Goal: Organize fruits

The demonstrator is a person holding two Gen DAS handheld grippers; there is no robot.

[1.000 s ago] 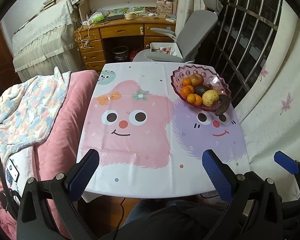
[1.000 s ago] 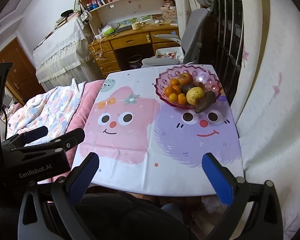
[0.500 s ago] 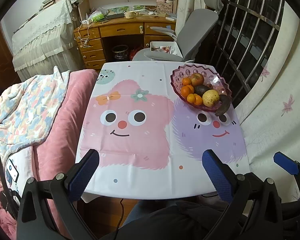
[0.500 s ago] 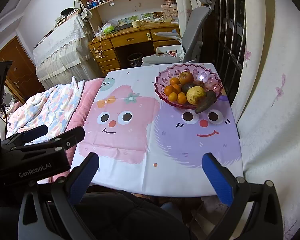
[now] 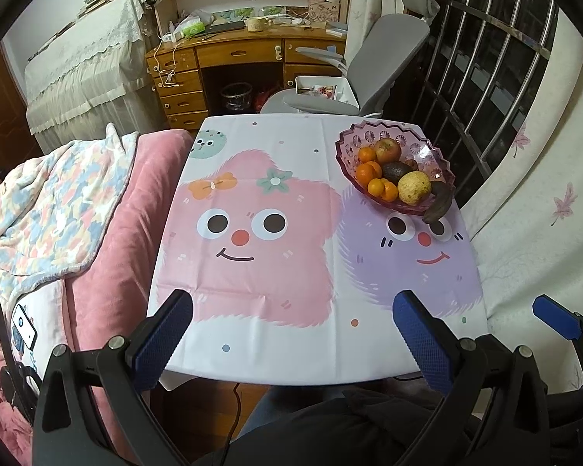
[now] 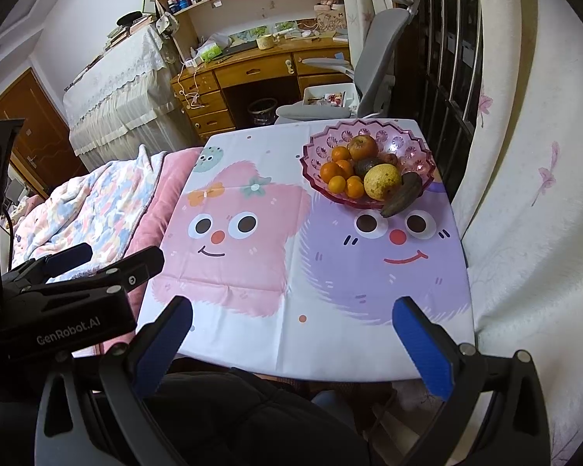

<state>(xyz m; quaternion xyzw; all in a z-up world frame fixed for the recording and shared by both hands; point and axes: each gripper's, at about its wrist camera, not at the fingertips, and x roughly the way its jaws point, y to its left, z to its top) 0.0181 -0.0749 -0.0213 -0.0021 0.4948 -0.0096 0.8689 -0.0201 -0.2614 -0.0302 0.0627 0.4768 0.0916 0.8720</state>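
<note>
Hovering above the near edge of the table (image 5: 315, 365), the left gripper (image 5: 291, 334) has its two blue, dimple-textured fingers spread wide with nothing between them. The right gripper (image 6: 295, 341) hangs over the same near edge, fingers likewise wide apart and empty; in the right wrist view the left gripper's black body sits off the table's near left corner, over the bedding.

A smooth printed cloth (image 5: 252, 256) covers the table: a fuzzy pink star face on the left half, a fuzzy purple face on the right, with faint fold creases.

The fruit bowl (image 6: 412, 151) sits at the far right corner, well apart from both grippers. It is translucent pink, plastic or glass I cannot tell, with a scalloped, zigzag rim and round pressed patterns. Inside:
- several small round oranges (image 6: 337, 184) on the left side
- a reddish apple (image 6: 363, 146) at the back
- a dark, rough-skinned avocado (image 6: 369, 164) in the middle
- a yellow, speckled round fruit (image 6: 382, 181) at the front, a pear perhaps
- a blackened banana (image 6: 402, 194), curved, its tip overhanging the bowl's near rim

A pink plush blanket (image 5: 109, 233) with a pastel patterned quilt (image 5: 46, 209) lies along the table's left edge. A grey office chair (image 5: 373, 62) stands beyond the far edge.
</note>
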